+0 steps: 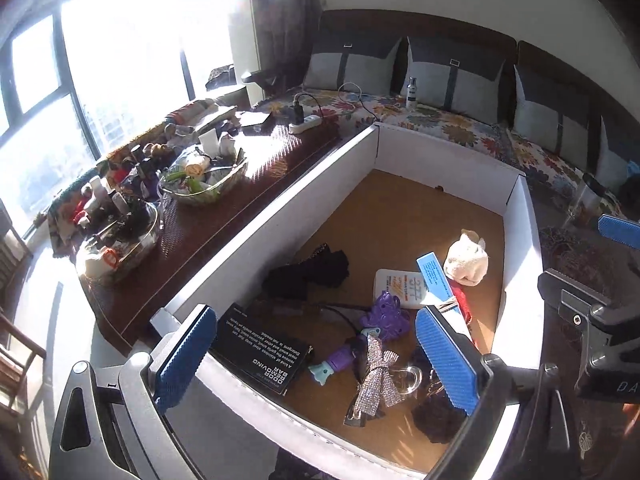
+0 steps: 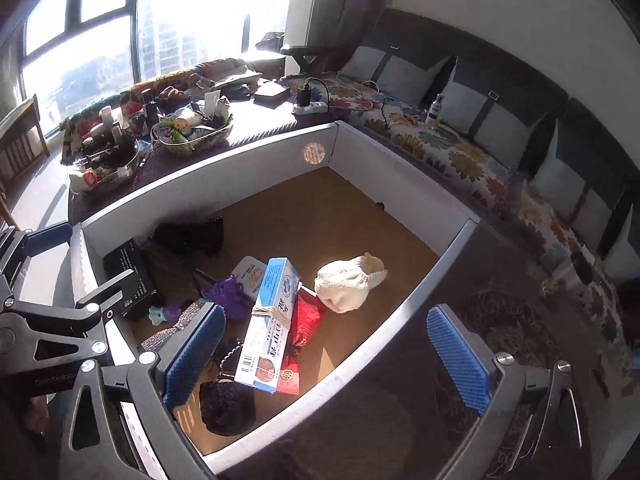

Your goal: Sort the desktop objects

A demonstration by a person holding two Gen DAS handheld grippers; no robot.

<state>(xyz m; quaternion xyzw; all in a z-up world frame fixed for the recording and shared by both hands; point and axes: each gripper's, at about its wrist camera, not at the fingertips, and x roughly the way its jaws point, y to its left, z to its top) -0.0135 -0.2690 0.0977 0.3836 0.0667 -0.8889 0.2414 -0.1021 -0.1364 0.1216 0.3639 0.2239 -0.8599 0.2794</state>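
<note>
At the box's (image 1: 280, 216) near-left corner lies the black carton (image 1: 260, 354), at its near edge the toothpaste box (image 2: 268, 328); left gripper (image 1: 316, 360) and right gripper (image 2: 326, 354) hover with jaws apart and empty, likely choosing what to sort.

I can read "ODOR REMOVING BAR" upside down on the black box (image 1: 262, 350). The blue-and-white carton (image 2: 267, 326) carries Chinese print I can't make out.

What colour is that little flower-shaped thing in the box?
Purple, clearest in the left wrist view.
</note>
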